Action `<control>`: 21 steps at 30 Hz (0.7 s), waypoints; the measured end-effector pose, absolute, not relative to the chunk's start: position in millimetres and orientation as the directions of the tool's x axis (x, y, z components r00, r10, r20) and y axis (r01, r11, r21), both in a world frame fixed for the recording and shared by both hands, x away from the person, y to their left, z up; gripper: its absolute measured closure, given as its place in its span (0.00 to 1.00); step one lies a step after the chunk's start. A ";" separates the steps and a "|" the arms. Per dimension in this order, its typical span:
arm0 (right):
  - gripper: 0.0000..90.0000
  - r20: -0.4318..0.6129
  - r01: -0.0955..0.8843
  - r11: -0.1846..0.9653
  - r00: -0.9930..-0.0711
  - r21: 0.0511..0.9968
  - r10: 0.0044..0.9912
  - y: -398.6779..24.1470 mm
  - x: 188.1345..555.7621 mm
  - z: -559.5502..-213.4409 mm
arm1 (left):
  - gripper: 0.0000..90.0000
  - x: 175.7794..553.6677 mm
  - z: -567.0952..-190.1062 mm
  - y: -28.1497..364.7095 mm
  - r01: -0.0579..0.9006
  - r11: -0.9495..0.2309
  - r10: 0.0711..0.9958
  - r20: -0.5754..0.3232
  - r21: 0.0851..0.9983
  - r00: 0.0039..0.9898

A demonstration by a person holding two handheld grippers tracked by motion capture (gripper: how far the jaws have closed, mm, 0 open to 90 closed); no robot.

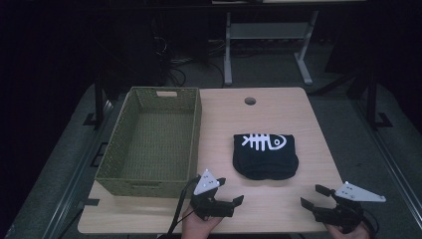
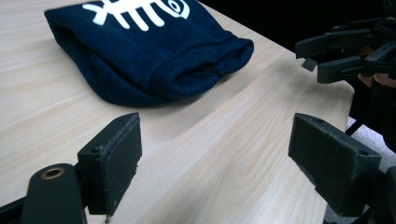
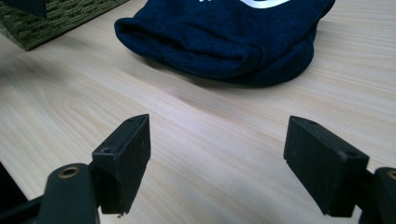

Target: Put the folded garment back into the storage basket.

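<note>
A dark blue folded cloth (image 1: pixel 265 156) lies flat near the middle of the light wooden desk (image 1: pixel 278 209), a bit toward 3 o'clock in the high view. It looks soft and thick, with a white fish skeleton (image 1: pixel 261 141) printed on top. Its long side runs from 9 o'clock to 3 o'clock, and its round, puffy folded edge faces 6 o'clock. A green woven basket (image 1: pixel 149 184) with a boxy shape sits at 9 o'clock of the cloth. The left tongs (image 1: pixel 228 192) are at 7 o'clock of the cloth, spread wide with nothing between them. The right tongs (image 1: pixel 312 195) are at 4 o'clock, also spread wide and holding nothing.
</note>
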State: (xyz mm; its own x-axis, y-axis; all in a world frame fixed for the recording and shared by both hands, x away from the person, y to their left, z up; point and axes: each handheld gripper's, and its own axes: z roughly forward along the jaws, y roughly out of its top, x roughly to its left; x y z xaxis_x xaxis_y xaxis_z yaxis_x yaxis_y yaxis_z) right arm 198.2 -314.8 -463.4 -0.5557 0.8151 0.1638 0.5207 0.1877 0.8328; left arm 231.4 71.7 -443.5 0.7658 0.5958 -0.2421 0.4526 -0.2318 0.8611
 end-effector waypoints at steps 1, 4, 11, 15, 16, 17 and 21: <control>0.25 0.168 0.522 0.185 -0.556 0.833 0.814 -314.7 199.9 -463.3 | 0.19 233.0 -442.6 70.9 0.450 -0.235 0.594 -0.240 0.861 0.768; 0.25 0.169 0.529 0.196 -0.563 0.826 0.809 -313.2 206.8 -463.3 | 0.19 236.9 -441.2 67.5 0.456 -0.224 0.597 -0.248 0.862 0.763; 0.24 0.197 0.550 0.192 -0.569 0.813 0.798 -307.4 224.8 -458.2 | 0.19 252.4 -443.8 55.5 0.459 -0.231 0.621 -0.233 0.858 0.748; 0.24 0.210 0.557 0.184 -0.568 0.810 0.796 -309.7 237.8 -454.2 | 0.19 266.7 -447.0 50.7 0.491 -0.215 0.636 -0.261 0.844 0.727; 0.24 0.213 0.558 0.182 -0.568 0.809 0.795 -310.1 239.9 -453.3 | 0.19 270.3 -447.9 50.0 0.505 -0.205 0.637 -0.277 0.838 0.719; 0.24 0.213 0.557 0.180 -0.567 0.811 0.796 -310.4 242.3 -452.1 | 0.19 274.9 -448.9 49.3 0.515 -0.199 0.639 -0.288 0.834 0.713; 0.24 0.224 0.571 0.175 -0.559 0.802 0.798 -311.1 253.1 -449.2 | 0.19 287.8 -449.6 44.7 0.539 -0.185 0.653 -0.307 0.822 0.692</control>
State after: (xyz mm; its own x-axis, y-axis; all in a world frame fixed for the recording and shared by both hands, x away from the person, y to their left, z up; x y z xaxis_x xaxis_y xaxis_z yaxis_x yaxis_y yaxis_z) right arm 253.1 -311.1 -449.2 -0.5590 0.7984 0.2236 0.5708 0.1750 0.8022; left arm 287.8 44.7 -449.6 0.6923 0.6531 -0.3069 0.5389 -0.1852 0.8217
